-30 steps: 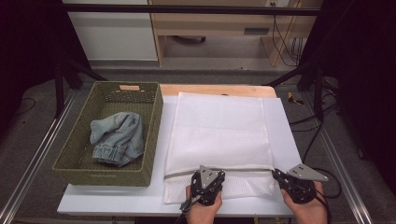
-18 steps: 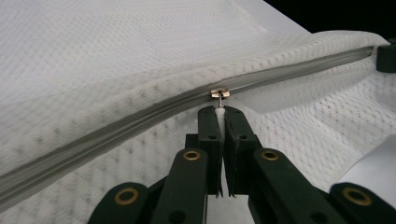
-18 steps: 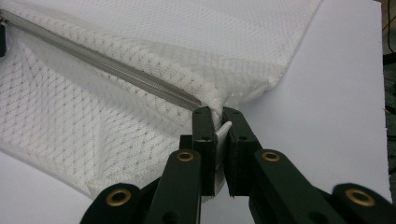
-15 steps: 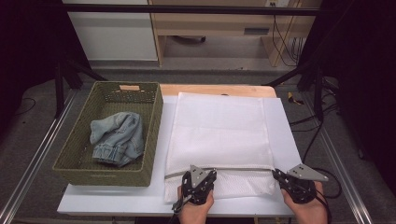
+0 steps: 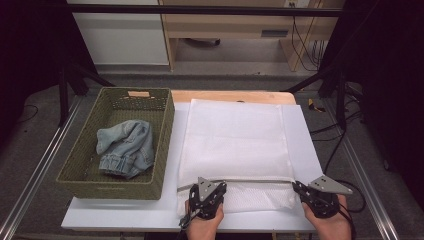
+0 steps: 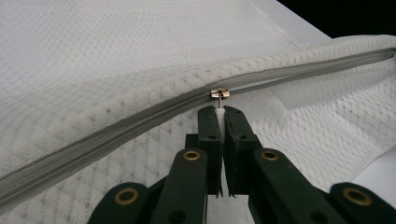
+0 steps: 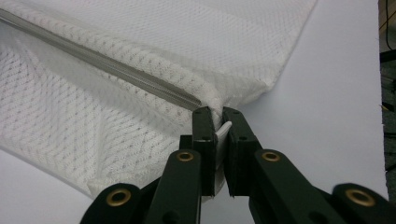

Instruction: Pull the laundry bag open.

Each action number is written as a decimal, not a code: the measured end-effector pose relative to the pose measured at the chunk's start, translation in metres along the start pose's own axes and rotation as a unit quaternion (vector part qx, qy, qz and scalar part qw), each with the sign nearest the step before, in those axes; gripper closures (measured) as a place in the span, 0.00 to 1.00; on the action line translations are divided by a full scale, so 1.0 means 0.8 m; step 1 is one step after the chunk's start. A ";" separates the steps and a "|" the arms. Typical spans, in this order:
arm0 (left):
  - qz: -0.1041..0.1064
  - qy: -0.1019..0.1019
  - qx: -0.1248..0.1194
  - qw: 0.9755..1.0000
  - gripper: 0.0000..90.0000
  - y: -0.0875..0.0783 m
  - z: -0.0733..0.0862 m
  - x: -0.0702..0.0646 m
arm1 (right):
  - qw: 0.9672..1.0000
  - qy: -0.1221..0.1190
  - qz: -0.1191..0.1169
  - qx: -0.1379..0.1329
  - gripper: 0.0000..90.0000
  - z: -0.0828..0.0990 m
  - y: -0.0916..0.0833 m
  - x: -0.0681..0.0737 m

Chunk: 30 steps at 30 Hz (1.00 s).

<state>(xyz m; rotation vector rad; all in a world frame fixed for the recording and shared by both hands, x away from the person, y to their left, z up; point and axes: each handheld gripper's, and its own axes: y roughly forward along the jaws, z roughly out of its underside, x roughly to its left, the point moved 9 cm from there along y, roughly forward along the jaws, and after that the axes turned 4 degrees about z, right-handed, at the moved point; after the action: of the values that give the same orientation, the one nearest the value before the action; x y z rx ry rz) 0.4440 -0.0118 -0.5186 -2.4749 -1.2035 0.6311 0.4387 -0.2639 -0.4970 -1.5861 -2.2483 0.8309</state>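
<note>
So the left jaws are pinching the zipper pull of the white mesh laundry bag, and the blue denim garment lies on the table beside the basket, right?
Not quite. The high view shows the blue denim garment lying inside the green woven basket, not beside it. The left gripper does pinch the white mesh laundry bag's zipper pull.

Green basket (image 5: pixel 165 145) walls off left side, jeans (image 5: pixel 125 147) inside. White mesh bag (image 5: pixel 235 140) covers table (image 5: pixel 120 217) centre. Bare strips at right edge and near left corner: passage there.
</note>
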 end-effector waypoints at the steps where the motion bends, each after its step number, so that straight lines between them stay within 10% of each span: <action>1: -0.001 -0.001 0.000 1.000 0.97 -0.001 0.000 0.002 | 1.000 0.001 -0.001 0.000 0.94 0.000 0.000 0.000; 30: -0.028 -0.031 -0.020 0.999 0.97 -0.040 0.001 0.050 | 1.000 -0.001 0.001 -0.002 0.94 0.000 -0.001 -0.001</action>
<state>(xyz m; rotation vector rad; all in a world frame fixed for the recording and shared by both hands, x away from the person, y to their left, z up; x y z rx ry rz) 0.4446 0.0395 -0.5145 -2.4605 -1.3165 0.6807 0.4381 -0.2653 -0.4965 -1.5899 -2.2515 0.8297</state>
